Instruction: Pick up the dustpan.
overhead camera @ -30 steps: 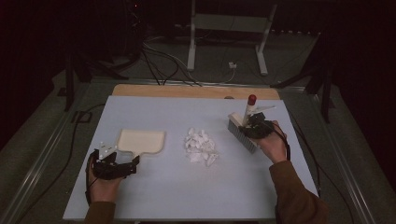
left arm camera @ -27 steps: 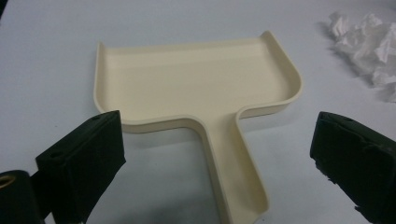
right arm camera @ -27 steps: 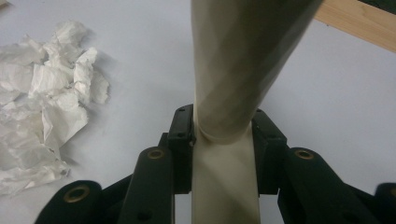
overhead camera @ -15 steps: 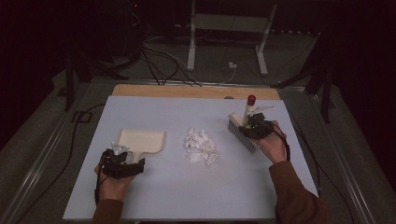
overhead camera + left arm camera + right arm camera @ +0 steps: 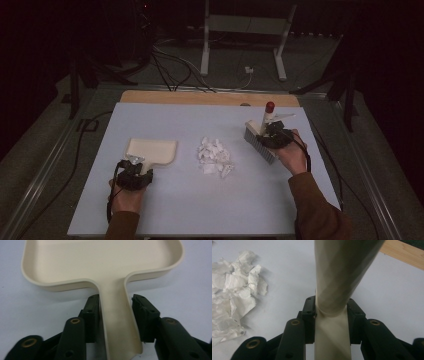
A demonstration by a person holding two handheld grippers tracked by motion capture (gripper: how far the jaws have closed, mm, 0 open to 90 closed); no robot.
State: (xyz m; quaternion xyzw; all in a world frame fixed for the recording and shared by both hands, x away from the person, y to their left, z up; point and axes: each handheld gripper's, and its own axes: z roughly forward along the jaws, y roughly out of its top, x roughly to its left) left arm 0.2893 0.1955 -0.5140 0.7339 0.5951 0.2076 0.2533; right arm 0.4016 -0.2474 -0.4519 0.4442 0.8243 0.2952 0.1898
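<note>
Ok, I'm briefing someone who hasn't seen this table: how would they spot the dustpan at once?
Start at the pale blue table and look to its left half, beside the pile of torn white paper. The dustpan lies flat there, a cream tray whose handle sits between the left gripper jaws; unlike the upright brush opposite, it has no bristles.

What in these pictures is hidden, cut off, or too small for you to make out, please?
- Dustpan: its front edge is cut off by the top of the left gripper view.
- Brush: bristles too small in the high view; its head lies outside the right gripper view.
- Paper scraps: cut off at that view's left edge.
</note>
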